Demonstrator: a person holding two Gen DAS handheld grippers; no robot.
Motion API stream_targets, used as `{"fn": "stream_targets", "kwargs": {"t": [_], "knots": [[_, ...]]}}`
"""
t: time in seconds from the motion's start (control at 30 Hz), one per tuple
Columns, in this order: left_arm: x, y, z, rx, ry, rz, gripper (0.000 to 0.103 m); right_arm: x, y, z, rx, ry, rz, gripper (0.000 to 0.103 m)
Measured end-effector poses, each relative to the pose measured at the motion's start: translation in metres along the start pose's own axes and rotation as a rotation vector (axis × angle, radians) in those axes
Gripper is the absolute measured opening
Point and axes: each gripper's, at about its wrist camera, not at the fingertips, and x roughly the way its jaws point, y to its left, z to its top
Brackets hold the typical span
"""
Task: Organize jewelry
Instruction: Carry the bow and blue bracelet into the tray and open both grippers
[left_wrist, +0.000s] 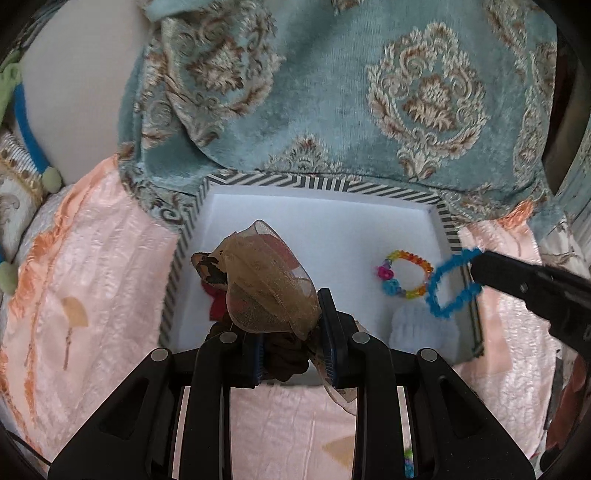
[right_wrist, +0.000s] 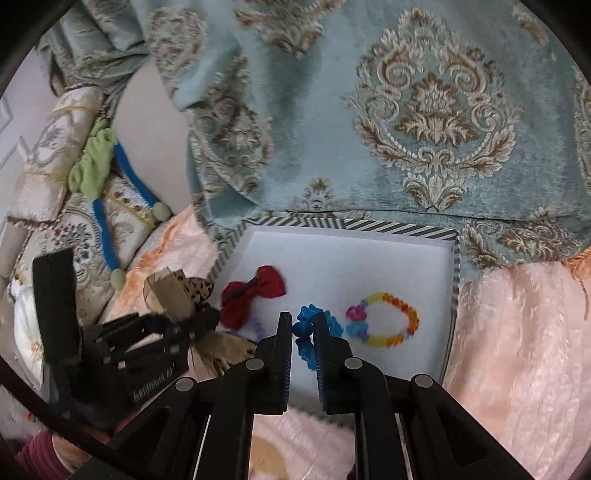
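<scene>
A white tray with a striped rim (left_wrist: 280, 181) (right_wrist: 332, 223) lies on pink fabric. My left gripper (left_wrist: 291, 332) is shut on a beige gauze hair bow (left_wrist: 266, 280) and holds it over the tray's near left part; the bow also shows in the right wrist view (right_wrist: 173, 291). My right gripper (right_wrist: 303, 328) is shut on a blue bead bracelet (right_wrist: 306, 332) (left_wrist: 450, 284), held over the tray's right side. A rainbow bead bracelet (left_wrist: 406, 273) (right_wrist: 384, 321) and a red bow clip (right_wrist: 255, 291) (left_wrist: 216, 302) lie in the tray.
A teal patterned cushion (left_wrist: 332, 92) (right_wrist: 369, 110) stands right behind the tray. A blue headband with green trim (right_wrist: 103, 177) (left_wrist: 26, 125) lies at the far left on embroidered cushions. Pink satin bedding (left_wrist: 92, 277) (right_wrist: 517, 350) surrounds the tray.
</scene>
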Motion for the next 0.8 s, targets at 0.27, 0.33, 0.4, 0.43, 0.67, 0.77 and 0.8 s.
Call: {"fn": "stream_targets", "kwargs": {"t": [0.27,0.33,0.4,0.43,0.67,0.77,0.8], "knots": [[0.049,0.002,0.01,-0.001,0.031,0.016,0.024,0.064,-0.017,0.031,0.039,0.052,-0.007,0.011],[0.06,0.005,0.013,-0.008,0.038,0.023,0.024,0.083,-0.018,0.038,0.036,0.066,-0.022,0.011],[0.068,0.008,0.015,-0.015,0.044,0.029,0.024,0.1,-0.021,0.043,0.042,0.082,-0.033,0.011],[0.073,0.01,0.016,-0.02,0.048,0.032,0.024,0.109,-0.023,0.045,0.048,0.088,-0.039,0.011],[0.087,0.017,0.016,-0.025,0.048,0.043,0.036,0.144,-0.037,0.049,0.081,0.112,-0.072,0.025],[0.088,0.022,0.016,-0.057,0.039,0.02,0.045,0.135,-0.034,0.048,0.067,0.093,-0.063,0.035],[0.086,0.023,0.016,-0.067,0.038,0.016,0.045,0.132,-0.033,0.047,0.066,0.091,-0.06,0.036]]}}
